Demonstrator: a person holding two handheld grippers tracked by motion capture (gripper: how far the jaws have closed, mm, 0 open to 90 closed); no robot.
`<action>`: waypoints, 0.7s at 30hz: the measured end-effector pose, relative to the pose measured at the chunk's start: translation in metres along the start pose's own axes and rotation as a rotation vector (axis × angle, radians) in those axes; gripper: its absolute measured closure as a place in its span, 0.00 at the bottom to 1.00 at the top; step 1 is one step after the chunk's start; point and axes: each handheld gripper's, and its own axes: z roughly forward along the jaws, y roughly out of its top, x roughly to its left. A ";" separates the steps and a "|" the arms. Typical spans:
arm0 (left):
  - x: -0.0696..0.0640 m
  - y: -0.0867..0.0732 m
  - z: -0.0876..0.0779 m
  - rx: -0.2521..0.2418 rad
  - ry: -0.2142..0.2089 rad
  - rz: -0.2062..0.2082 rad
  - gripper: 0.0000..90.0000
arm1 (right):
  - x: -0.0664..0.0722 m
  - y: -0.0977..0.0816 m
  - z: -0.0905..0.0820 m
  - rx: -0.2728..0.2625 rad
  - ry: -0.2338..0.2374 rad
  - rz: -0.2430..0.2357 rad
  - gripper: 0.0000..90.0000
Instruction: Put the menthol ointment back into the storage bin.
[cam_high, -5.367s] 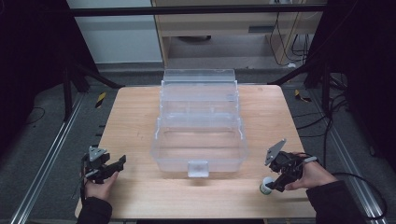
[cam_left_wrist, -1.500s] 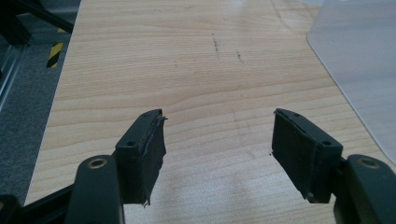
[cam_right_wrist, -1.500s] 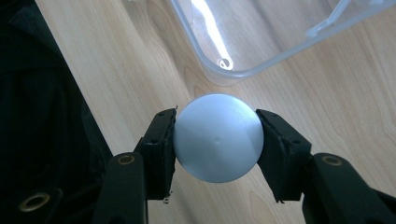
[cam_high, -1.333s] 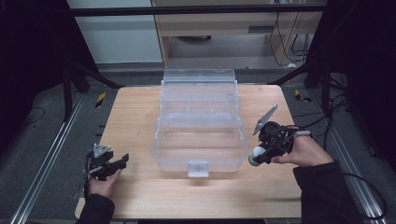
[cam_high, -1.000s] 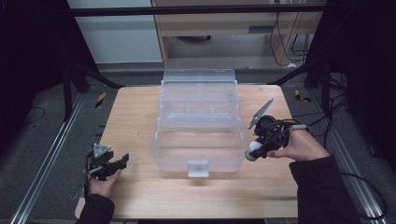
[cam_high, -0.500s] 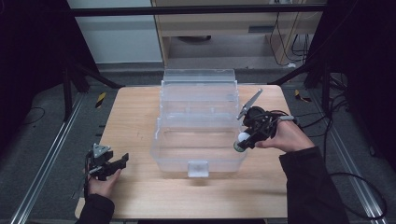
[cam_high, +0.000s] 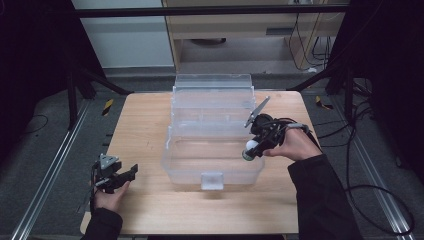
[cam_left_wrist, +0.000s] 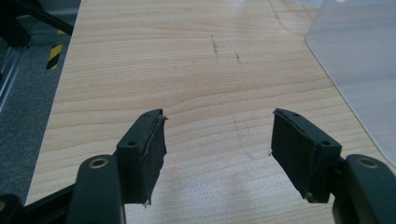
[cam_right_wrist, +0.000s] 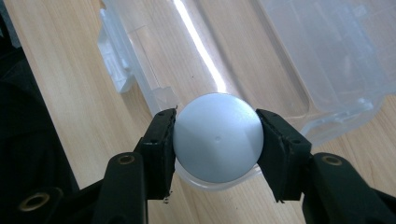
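Note:
A clear plastic box (cam_high: 212, 145) with a raised lid stands in the middle of the wooden table (cam_high: 145, 125). My right gripper (cam_high: 249, 150) is shut on a white ball (cam_right_wrist: 217, 137) and holds it over the box's right rim (cam_right_wrist: 140, 79). The ball (cam_high: 250, 147) sits between both jaws, above the open box. My left gripper (cam_high: 131, 172) rests low at the table's front left corner, and in the left gripper view (cam_left_wrist: 217, 140) its jaws stand wide apart over bare wood, with nothing between them. A corner of the clear box (cam_left_wrist: 359, 70) shows at that view's right.
A latch (cam_high: 212, 180) sticks out from the box's front wall. The table ends close behind my left hand. Black frame posts and cables (cam_high: 380, 130) flank the table, with metal rails (cam_high: 45, 175) along the floor on the left.
My right gripper has carried the white ball from the table's front right up and leftward to the box's right rim. The left gripper has stayed where it was.

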 end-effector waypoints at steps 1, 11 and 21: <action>0.000 0.000 0.000 0.000 0.000 0.000 0.39 | 0.000 0.000 0.000 0.000 0.000 0.000 0.56; 0.000 0.000 0.000 0.000 0.001 0.002 0.39 | -0.007 -0.004 0.022 0.013 0.005 0.001 0.56; 0.000 0.000 0.000 0.000 0.001 0.002 0.39 | -0.010 -0.014 0.038 0.039 0.015 0.002 0.56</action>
